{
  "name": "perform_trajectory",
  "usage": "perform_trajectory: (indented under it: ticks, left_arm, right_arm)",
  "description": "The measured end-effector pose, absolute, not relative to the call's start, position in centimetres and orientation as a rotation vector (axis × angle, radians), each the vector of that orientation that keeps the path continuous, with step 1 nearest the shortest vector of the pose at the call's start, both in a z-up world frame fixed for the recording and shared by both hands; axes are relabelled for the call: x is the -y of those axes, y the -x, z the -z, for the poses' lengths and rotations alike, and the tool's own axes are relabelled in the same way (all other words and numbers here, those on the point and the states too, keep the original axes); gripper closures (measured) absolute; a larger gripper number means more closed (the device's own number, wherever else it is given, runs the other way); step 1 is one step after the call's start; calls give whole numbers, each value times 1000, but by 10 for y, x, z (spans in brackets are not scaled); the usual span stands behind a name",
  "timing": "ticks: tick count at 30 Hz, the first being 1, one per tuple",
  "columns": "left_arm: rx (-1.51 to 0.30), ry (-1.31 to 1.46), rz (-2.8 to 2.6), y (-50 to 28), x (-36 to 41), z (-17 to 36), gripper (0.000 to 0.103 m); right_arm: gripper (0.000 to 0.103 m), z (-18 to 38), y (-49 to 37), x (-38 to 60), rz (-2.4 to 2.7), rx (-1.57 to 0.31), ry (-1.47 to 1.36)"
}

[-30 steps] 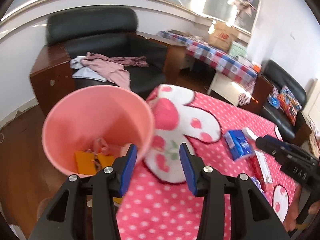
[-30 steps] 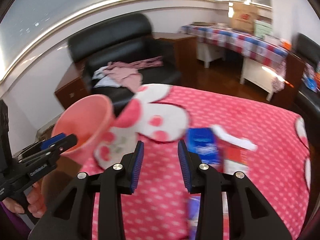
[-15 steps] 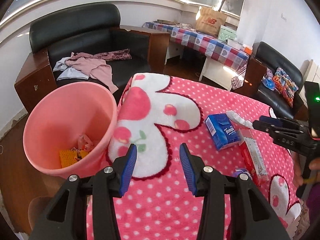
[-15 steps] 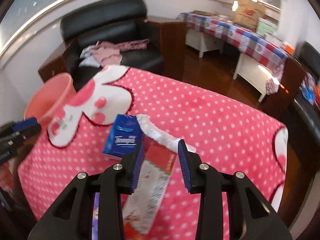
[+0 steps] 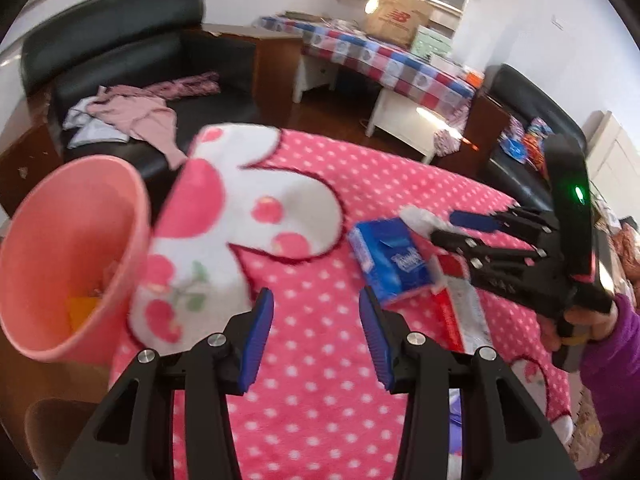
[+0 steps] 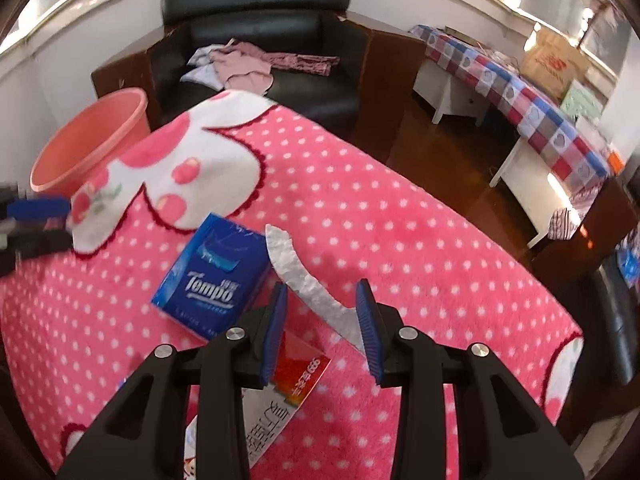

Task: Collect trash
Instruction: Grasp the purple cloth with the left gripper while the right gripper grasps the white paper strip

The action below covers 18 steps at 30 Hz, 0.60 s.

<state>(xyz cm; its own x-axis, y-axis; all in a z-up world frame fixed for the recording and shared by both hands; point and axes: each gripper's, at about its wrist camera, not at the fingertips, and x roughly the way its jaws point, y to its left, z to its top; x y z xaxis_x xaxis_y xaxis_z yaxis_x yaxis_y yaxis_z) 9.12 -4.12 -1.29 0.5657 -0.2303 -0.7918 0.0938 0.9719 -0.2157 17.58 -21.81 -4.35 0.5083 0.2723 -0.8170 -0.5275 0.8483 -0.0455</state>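
white wrapper [image 6: 308, 280] between open right gripper [image 6: 322, 320] jaws

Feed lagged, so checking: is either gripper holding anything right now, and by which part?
Nothing is held. The left gripper is open over the pink dotted blanket; the right gripper is open, straddling the crumpled white wrapper strip without clamping it.

Black armchair [image 6: 260, 40], checked-cloth table [image 6: 516, 92], wooden floor [image 6: 448, 156], white walls.

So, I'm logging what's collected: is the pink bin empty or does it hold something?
Not empty. The left wrist view shows something orange inside the pink bin; it is too blurred to identify.
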Motion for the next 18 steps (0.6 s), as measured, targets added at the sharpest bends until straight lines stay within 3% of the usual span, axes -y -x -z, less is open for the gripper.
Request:
perform_trajectory:
  ticks: [5, 6, 18]
  left_arm:
    - [-1025, 171, 310, -85, 64, 24, 59]
    - [-1036, 171, 328, -83, 68, 26, 59]
    - [-1120, 172, 436, -75, 111, 59, 63]
  right_arm:
    - [72, 41, -174, 225, -491, -900, 270]
    - [86, 39, -174, 228, -482, -900, 254]
    - [89, 11, -148, 250, -444, -836, 104]
